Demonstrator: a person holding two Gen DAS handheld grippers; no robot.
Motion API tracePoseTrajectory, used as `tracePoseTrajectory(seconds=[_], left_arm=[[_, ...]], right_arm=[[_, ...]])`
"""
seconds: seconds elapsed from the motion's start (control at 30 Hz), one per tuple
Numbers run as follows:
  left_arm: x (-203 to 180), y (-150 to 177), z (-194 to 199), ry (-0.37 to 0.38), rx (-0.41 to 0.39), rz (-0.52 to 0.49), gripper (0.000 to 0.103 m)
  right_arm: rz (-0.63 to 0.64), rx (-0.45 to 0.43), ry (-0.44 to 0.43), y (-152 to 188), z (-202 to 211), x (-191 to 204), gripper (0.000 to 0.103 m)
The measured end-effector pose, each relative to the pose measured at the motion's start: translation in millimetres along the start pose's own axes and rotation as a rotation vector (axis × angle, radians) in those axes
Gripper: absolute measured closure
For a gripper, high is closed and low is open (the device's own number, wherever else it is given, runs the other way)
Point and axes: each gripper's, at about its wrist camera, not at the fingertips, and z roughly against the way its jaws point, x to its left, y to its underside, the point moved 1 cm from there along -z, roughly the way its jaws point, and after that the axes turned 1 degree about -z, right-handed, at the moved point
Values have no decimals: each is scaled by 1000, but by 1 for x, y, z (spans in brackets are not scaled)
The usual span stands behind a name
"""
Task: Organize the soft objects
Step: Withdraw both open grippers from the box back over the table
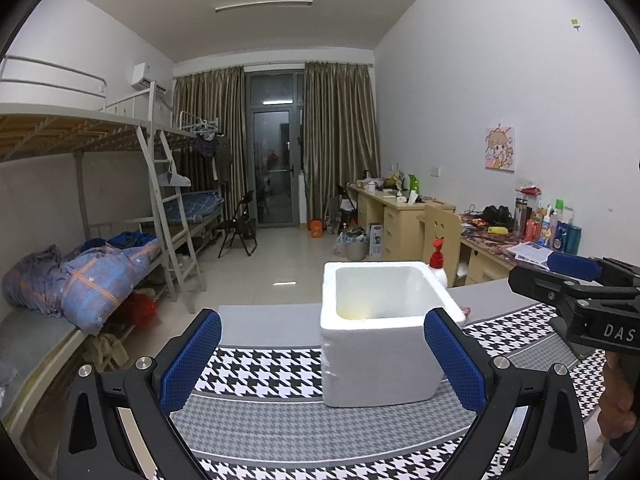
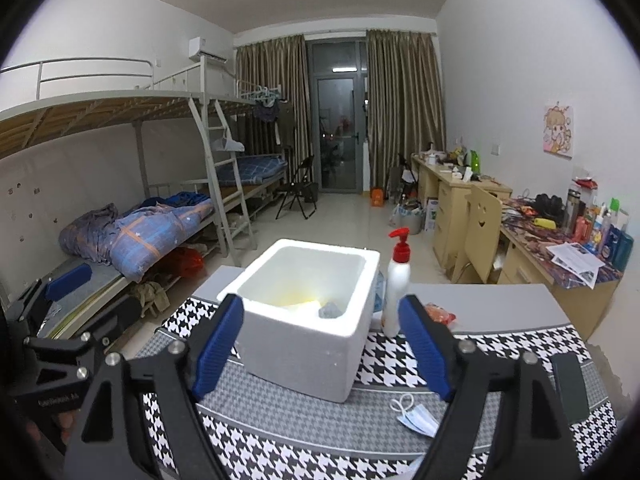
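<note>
A white foam box [image 1: 372, 332] stands on the houndstooth cloth [image 1: 272, 368]; it also shows in the right wrist view [image 2: 308, 312]. Inside it lie a yellow soft item [image 2: 302, 304] and a grey one [image 2: 331, 310]. A folded blue face mask [image 2: 416, 418] lies on the cloth in front of the box to the right. My left gripper [image 1: 322, 364] is open and empty, just in front of the box. My right gripper [image 2: 322, 344] is open and empty, also before the box, and appears at the right edge of the left wrist view [image 1: 576, 276].
A white pump bottle with a red top [image 2: 398, 284] stands right of the box, with a red packet [image 2: 438, 314] beside it. Bunk beds with bedding [image 2: 152, 232] line the left wall. Cluttered desks [image 2: 560, 240] and a wooden chair [image 2: 482, 232] line the right.
</note>
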Motion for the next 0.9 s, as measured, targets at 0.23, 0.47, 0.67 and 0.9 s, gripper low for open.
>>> tracePoseTrajectory(seconds=[0.23,0.47,0.67,0.9], left_arm=[[-14,10,12,44,2,6,1],[-26,18,17,81,3,-13,1],[-42,23,26,106,-14,-47,1],[-55,27,35,147,-31,-50,1]], right_arm=[[5,-22,22,16,24,-11,20],[-20,-28,62,31,42,-27,13],[-27,-32,108,40,52,-39,13],[-46,-41,145,53,64,-51,13]])
